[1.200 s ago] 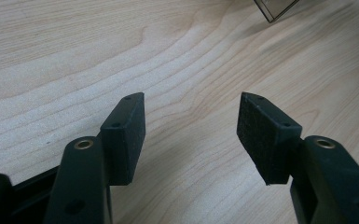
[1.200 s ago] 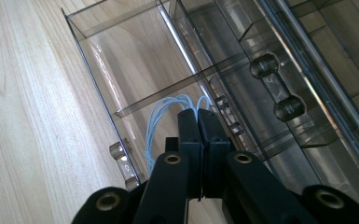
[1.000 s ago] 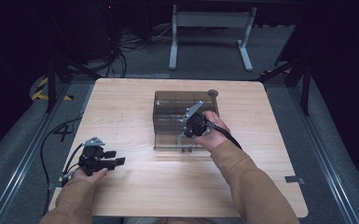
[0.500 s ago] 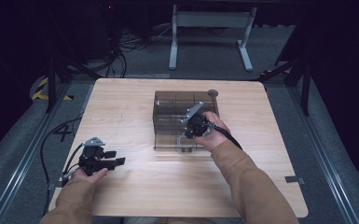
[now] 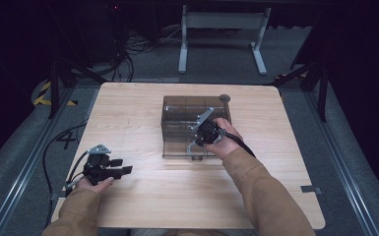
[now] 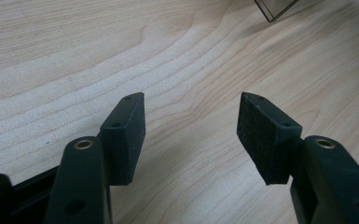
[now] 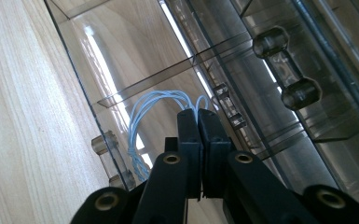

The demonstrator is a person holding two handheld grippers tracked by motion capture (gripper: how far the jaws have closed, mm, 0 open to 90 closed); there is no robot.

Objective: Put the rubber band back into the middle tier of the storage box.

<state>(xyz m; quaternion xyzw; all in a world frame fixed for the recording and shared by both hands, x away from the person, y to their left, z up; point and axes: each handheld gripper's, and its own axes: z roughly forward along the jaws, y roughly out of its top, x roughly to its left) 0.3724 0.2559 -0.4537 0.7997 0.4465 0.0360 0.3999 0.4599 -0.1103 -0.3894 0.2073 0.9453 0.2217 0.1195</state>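
Table (image 5: 128, 118); organizer (image 7: 135, 65) with probably wire (image 7: 142, 112).

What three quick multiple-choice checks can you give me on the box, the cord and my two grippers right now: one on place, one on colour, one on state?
1. Where does the clear smoky box stand?
A. near the table's middle
B. at the table's left edge
C. on the floor

2. What colour is the thin cord at the right gripper?
A. red
B. pale blue-white
C. black

3. How do the left gripper's jaws stand?
A. shut on the cord
B. shut on nothing
C. open over bare wood

Answers: 1 A, the high view shows the box mid-table; 2 B, the looped strands look pale blue-white in the right gripper view; 3 C, a wide gap shows between the pads.
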